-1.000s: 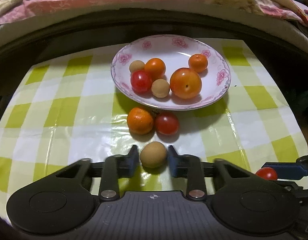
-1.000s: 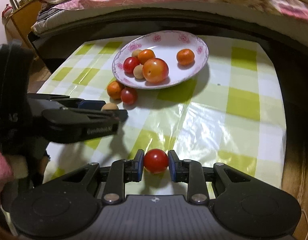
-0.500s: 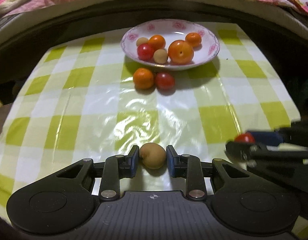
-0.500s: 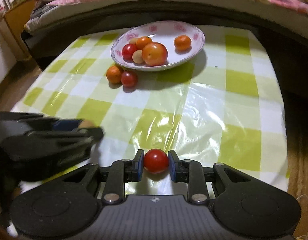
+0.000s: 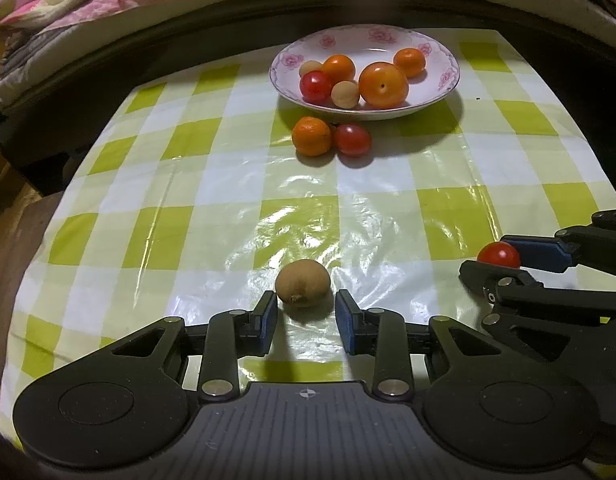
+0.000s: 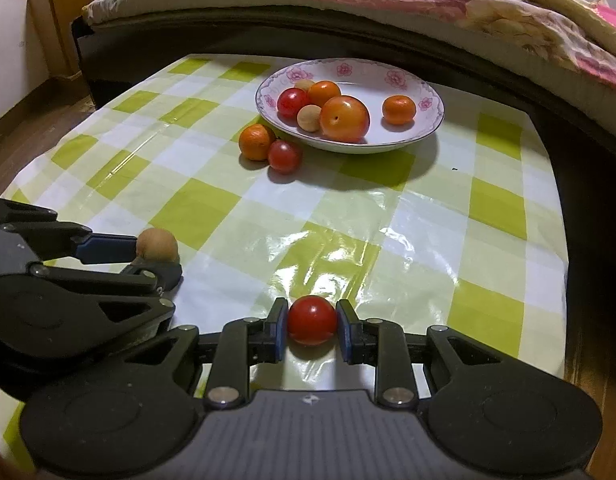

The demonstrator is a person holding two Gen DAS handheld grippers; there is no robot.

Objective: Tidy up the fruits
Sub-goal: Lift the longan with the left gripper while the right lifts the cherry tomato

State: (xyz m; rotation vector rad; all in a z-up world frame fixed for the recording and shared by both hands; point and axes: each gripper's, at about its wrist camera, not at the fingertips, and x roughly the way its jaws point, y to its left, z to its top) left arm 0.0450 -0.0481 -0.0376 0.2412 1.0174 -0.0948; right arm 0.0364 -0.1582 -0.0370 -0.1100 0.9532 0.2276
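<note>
1. Fruit is spread over two zones of the worktop: the flowered plate at the far side carries six pieces, with a small orange and a red tomato sitting just outside its near rim, touching each other.
2. Down at the near edge, the left gripper has its fingers parted, and the brown longan rests on the cloth just ahead of them, touching neither pad. That one looks delivered.
3. The right gripper is clamped on a cherry tomato. Whether the tomato touches the cloth or hangs just above it is hard to judge from this angle.
4. So the sorting appears to be partway: one fruit set down, one about to be, and eight more up at the plate that may or may not need moving.
5. Against half a second ago, the left fingers have let go; they were pinching the longan then, and it now lies free. The plate sits at a similar distance in both views, and the right gripper's hold is unchanged.
</note>
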